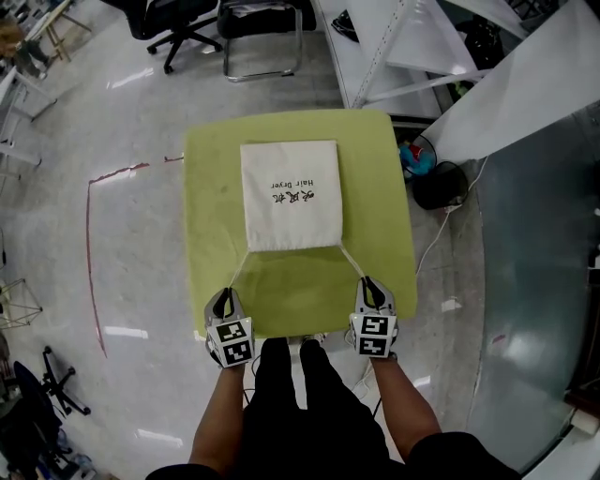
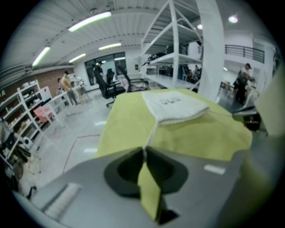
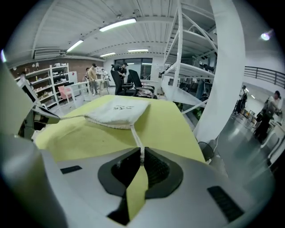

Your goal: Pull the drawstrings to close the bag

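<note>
bag (image 1: 291,195) lies mid tabletop (image 1: 211,234), mouth toward near edge. l string (image 1: 237,267) runs from its near-left corner into l gripper (image 1: 225,296) at near edge; r string (image 1: 352,262) likewise into r gripper (image 1: 373,287), near-right. chairs (image 1: 262,28) on floor behind tabletop.

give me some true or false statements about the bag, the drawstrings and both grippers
1. The left gripper is shut on the left drawstring. True.
2. The right gripper is open and empty. False: it is shut on the right drawstring.
3. The white bag lies flat on the green tablecloth. True.
4. The print on the bag reads "Shoes". False: it reads "Hair Dryer".
5. Both drawstrings leave the bag at its edge nearest the person. True.
</note>
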The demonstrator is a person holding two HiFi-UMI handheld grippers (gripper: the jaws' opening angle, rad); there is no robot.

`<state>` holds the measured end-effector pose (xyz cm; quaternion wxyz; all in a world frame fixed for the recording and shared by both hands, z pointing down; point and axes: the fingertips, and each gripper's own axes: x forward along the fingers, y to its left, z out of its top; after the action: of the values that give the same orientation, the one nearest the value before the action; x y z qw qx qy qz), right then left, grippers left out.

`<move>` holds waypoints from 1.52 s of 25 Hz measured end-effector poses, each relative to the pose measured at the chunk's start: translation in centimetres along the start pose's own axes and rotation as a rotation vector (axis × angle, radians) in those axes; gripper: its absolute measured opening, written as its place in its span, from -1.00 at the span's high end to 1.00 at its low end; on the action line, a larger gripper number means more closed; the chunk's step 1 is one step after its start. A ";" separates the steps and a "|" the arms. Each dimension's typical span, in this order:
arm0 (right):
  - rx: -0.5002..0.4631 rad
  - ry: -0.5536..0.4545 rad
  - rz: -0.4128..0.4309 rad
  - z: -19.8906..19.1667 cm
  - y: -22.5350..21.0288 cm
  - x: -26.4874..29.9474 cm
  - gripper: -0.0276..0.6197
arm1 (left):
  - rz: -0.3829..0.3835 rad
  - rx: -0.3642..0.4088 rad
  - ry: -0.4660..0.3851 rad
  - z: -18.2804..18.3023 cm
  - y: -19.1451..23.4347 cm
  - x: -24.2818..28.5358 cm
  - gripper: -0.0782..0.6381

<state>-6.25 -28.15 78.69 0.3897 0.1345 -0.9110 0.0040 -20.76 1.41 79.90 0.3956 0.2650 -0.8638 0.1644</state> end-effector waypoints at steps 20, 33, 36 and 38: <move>-0.025 -0.340 -0.113 16.0 -5.7 -5.7 0.82 | 0.099 0.062 -0.296 15.3 5.9 -7.7 0.69; -0.059 -0.618 -0.155 29.4 -8.4 -11.5 0.82 | 0.121 0.107 -0.568 27.7 8.3 -14.8 0.69; -0.074 -0.660 -0.155 31.8 -9.0 -12.7 0.82 | 0.127 0.096 -0.617 29.7 8.6 -16.6 0.69; -0.073 -0.684 -0.156 33.0 -9.2 -13.7 0.82 | 0.131 0.089 -0.650 30.8 8.9 -17.8 0.69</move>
<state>-18.28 -37.36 45.07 0.0659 0.1833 -0.9753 -0.1039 -34.59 -0.82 46.04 0.0759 0.2648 -0.9519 0.1340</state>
